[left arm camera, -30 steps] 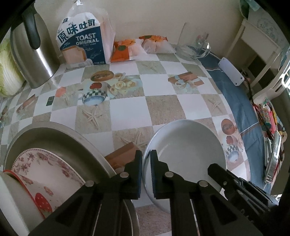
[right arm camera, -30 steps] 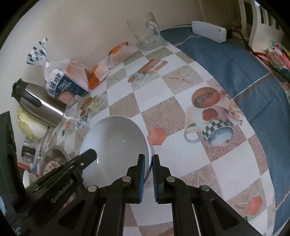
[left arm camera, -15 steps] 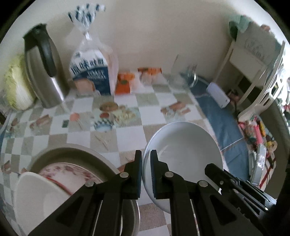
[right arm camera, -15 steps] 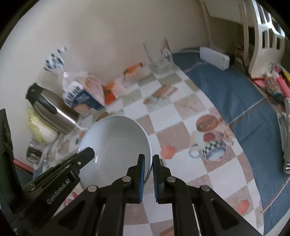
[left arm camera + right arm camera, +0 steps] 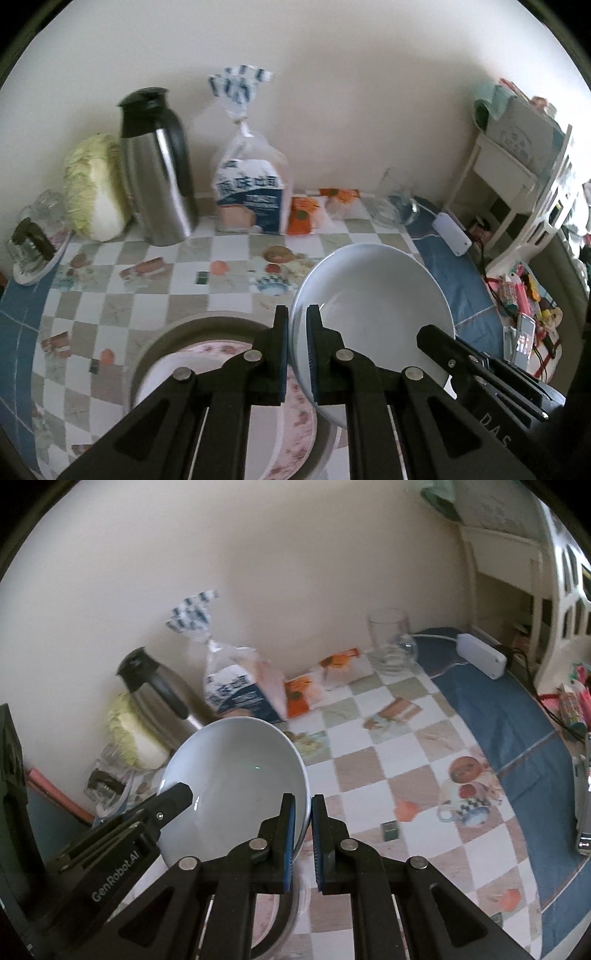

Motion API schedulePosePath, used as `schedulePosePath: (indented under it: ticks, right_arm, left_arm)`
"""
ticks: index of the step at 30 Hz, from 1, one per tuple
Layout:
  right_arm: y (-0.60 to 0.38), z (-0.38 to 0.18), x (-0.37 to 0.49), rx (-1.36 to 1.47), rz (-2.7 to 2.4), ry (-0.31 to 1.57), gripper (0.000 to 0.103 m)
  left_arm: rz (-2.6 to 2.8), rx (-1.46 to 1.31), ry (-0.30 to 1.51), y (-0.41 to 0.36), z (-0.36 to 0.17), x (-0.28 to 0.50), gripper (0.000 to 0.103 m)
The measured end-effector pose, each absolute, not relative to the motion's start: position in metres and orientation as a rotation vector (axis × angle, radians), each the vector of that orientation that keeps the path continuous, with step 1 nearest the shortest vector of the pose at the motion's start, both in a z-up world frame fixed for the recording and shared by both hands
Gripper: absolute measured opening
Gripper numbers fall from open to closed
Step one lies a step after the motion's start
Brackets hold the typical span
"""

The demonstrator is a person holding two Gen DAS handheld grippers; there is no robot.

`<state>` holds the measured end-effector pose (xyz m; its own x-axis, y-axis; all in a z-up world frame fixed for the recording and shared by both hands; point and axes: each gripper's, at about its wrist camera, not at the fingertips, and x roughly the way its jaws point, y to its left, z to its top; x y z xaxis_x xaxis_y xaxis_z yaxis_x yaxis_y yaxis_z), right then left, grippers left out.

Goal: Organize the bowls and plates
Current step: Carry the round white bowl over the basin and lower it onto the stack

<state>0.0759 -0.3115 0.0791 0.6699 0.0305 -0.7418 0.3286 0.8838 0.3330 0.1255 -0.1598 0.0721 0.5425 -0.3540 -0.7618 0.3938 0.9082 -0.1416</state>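
the white bowl [image 5: 369, 314] hangs clear of the table [image 5: 229, 254], carried by 2 grippers at once. the left gripper [image 5: 297, 354] is clamped on the bowl's near-left rim, with the wall of the bowl running up between its fingers [image 5: 280, 354]. the right gripper [image 5: 303, 834] pinches the opposite rim the same way, so the bowl sits just beyond and to the left of its fingers [image 5: 319, 838]. each gripper's black tip shows in the other's view, reaching in over the bowl's edge. a pinch on either side likely keeps a wide, smooth bowl from swinging or slipping, which a single thin rim grip might allow.

below and left of the left gripper's fingers lies a stack: a grey metal basin [image 5: 177, 332] holding a flowered plate [image 5: 295, 398] with a plain white dish [image 5: 162, 376] on top. the lifted bowl overlaps the basin's right edge in this view, so it is probably heading onto that stack, though that is only a guess.

beyond the fingers, along the wall, stand a steel thermos [image 5: 159, 170], a cabbage [image 5: 94, 188], a bag of toast [image 5: 251, 199] and a glass mug [image 5: 389, 642]. these stay well apart from the bowl, leaving the checked cloth near the fingers free for the move.
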Motion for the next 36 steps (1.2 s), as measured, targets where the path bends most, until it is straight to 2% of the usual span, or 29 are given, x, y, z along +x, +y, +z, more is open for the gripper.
schedulePosePath:
  ticks: [20, 36]
  right_arm:
    - [-0.212, 0.084, 0.094, 0.326, -0.024, 0.880, 0.009]
    - [-0.188, 0.059, 0.105, 0.269, -0.013, 0.962, 0.009]
  left_arm:
    - [-0.335, -0.128, 0.942, -0.045, 0.058, 0.119, 0.009]
    - [-0.317, -0.132, 1.014, -0.029, 0.034, 0.121, 0.009]
